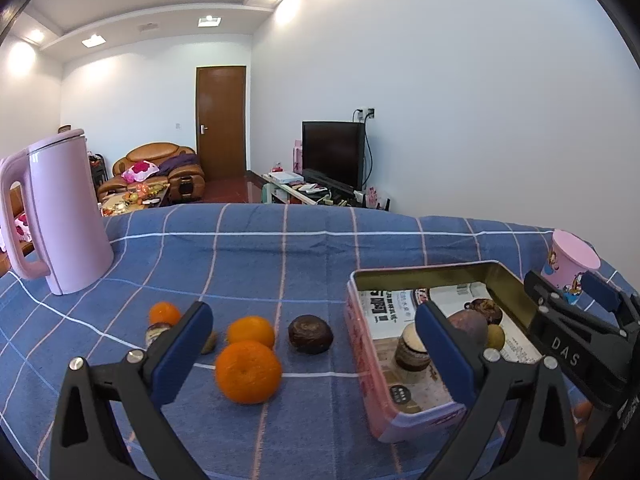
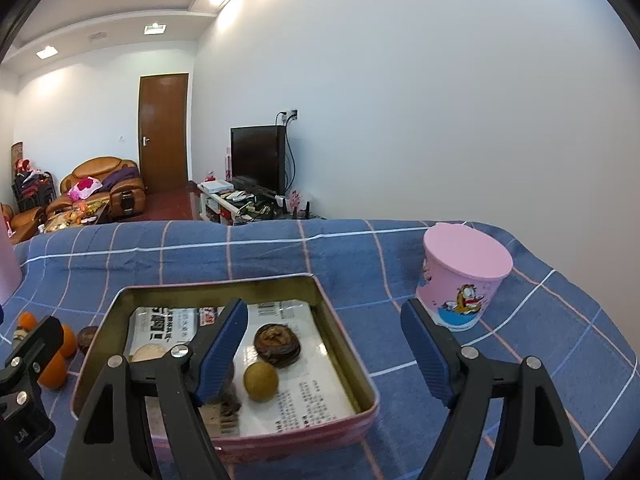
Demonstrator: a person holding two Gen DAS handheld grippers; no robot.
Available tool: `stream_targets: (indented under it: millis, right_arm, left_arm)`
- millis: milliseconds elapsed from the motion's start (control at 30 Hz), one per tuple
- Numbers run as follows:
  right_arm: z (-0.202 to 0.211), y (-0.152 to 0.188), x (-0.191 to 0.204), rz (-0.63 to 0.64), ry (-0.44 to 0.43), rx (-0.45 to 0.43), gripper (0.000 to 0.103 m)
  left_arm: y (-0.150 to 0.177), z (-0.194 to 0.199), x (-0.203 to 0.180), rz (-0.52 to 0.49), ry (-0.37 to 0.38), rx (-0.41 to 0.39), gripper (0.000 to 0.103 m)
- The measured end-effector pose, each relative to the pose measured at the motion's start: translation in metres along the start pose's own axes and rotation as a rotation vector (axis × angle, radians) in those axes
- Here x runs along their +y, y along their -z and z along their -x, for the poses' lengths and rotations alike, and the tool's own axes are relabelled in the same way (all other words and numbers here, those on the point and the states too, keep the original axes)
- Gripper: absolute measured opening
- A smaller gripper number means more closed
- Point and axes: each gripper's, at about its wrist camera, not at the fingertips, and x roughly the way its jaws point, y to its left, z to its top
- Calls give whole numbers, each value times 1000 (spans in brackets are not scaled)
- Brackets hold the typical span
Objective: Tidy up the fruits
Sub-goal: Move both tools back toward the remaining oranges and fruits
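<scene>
Three round, dimpled oranges (image 1: 248,372) lay left of the pink metal tin (image 2: 362,416); left gripper (image 1: 316,354) and right gripper (image 2: 324,354) both gaped empty.

left tool (image 1: 314,354): black arms; blue pads; silver screws | right tool (image 2: 324,354): same; "DAS" marking
</scene>
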Motion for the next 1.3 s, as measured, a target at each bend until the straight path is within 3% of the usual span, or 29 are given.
stream_targets:
  millis: [600, 1300]
  right_arm:
    - [16, 7, 57, 26, -43, 36, 80]
    - [20, 10, 133, 79, -122, 69, 80]
  left_arm:
    - [4, 1, 60, 25, -28, 33, 103]
    - [-1, -10, 146, 58, -130, 55, 103]
